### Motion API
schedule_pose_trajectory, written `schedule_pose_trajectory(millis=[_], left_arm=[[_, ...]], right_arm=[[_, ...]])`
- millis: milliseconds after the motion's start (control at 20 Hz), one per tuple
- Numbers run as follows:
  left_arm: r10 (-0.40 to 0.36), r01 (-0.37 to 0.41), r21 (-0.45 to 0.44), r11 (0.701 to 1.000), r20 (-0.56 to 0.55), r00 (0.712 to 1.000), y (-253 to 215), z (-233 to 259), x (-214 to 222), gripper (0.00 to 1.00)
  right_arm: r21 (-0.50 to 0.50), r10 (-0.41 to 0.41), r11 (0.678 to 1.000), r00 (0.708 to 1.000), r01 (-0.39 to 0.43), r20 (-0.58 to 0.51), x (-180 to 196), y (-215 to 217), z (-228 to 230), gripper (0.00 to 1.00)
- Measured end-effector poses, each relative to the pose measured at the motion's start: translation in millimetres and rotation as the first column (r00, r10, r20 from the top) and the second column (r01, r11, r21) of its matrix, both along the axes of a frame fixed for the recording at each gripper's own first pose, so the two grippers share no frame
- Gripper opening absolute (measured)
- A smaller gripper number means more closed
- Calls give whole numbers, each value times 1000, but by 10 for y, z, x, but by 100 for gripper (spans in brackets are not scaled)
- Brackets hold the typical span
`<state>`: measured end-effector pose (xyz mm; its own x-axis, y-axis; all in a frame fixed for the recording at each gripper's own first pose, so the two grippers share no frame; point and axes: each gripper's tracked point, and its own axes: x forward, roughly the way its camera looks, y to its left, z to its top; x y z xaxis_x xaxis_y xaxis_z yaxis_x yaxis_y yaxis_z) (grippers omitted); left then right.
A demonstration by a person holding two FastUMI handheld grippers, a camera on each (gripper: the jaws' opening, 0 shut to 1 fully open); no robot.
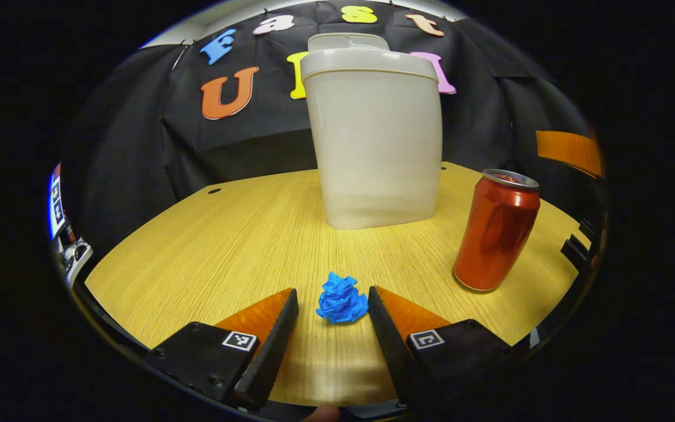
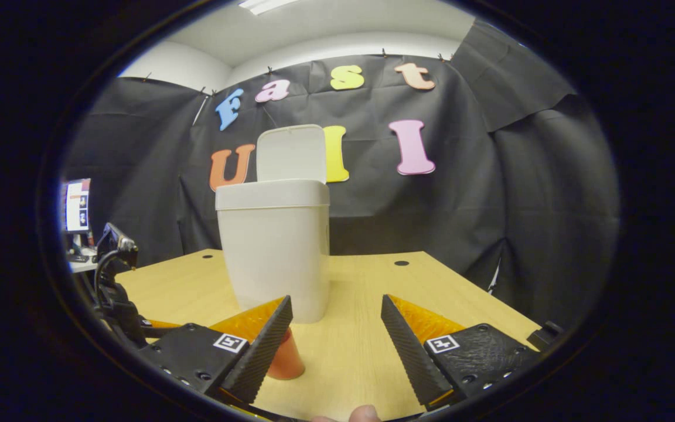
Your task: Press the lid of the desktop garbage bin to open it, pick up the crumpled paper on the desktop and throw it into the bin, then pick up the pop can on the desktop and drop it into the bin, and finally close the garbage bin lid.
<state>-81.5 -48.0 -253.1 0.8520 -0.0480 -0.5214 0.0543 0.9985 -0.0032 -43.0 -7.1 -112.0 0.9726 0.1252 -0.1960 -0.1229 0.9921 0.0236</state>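
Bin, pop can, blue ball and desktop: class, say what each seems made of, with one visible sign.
Garbage bin: probably matte plastic; off-white, slightly translucent walls.
Pop can: likely painted metal; glossy red side with highlights, silvery rim.
Crumpled paper: blue paper, by its sharp creases.
Desktop: wood or wood-look laminate; pale straight grain, smooth low sheen.

Wooden table (image 2: pixel 372 351) with cable holes; black cloth wall (image 2: pixel 490 205); white ceiling, strip light (image 2: pixel 267 4); monitor (image 2: pixel 78 205) at side.
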Motion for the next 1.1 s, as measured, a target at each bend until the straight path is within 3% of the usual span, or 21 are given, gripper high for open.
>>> schedule_pose_trajectory(millis=[300,600,1100], left_arm=[[-8,9,-57,998,12,1000,-101,-11,9,55],[-9,11,-73,997,28,1000,-94,12,35,40],[-7,14,-114,993,66,998,-77,130,87,28]], right_arm=[[13,2,1000,1000,-2,-7,-37,-8,-53,96],[17,30,999,999,-30,-16,-65,114,-95,94],[-2,57,998,998,-57,-17,-173,284,-83,94]])
